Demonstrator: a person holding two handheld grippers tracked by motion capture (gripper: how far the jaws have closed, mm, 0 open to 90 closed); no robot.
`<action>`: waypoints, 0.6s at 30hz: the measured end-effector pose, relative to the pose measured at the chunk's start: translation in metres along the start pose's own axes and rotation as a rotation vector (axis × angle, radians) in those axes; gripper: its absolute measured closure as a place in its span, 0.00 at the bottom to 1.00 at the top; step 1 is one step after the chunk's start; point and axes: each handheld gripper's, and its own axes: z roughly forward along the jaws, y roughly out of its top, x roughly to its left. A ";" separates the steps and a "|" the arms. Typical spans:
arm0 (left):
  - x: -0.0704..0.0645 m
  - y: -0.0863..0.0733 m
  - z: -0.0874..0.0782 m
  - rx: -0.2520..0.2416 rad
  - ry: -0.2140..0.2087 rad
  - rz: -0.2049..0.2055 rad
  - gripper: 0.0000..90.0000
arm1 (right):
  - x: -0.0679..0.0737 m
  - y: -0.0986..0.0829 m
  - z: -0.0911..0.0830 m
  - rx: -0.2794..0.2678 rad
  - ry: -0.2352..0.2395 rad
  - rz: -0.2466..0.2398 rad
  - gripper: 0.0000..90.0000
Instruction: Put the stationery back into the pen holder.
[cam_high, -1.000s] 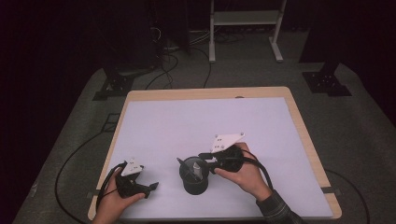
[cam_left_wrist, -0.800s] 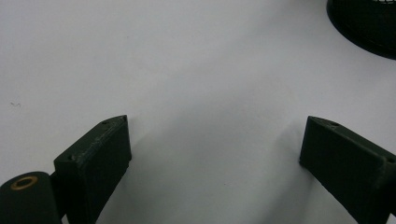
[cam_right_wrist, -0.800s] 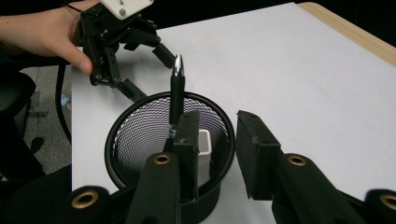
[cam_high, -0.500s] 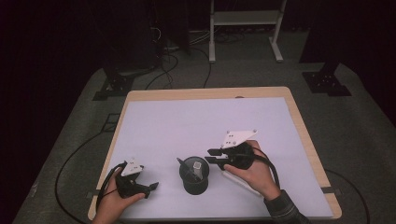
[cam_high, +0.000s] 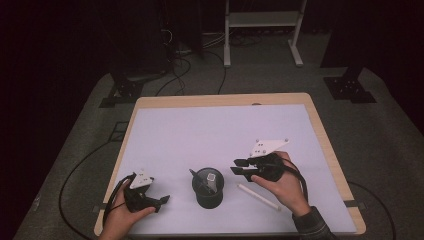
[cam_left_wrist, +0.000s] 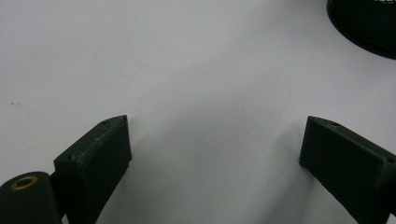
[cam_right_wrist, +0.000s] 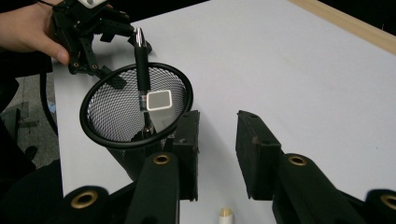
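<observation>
Black jaws of our right gripper (cam_high: 239, 166) are standing apart on nothing, hovering just right of the mesh cup (cam_high: 208, 188), where a pen (cam_right_wrist: 141, 70) is already standing. We are leaving the white stick (cam_high: 258, 196) near the right hand; reaching for it carelessly risks tipping the cup. Our left gripper (cam_high: 161, 201) is idling open, near left.

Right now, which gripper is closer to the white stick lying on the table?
Right. The right gripper hovers just above the white stick, while the left gripper sits across the black mesh cup.
</observation>
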 end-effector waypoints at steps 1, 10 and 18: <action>0.000 0.000 0.000 0.000 0.001 0.003 0.09 | -0.001 -0.001 -0.001 0.003 -0.001 0.003 0.77; 0.000 0.000 0.000 0.000 0.001 0.004 0.09 | -0.007 -0.012 -0.005 0.028 -0.012 0.027 0.76; 0.000 0.000 0.000 -0.002 0.001 0.001 0.09 | -0.010 -0.022 -0.007 0.056 -0.025 0.039 0.76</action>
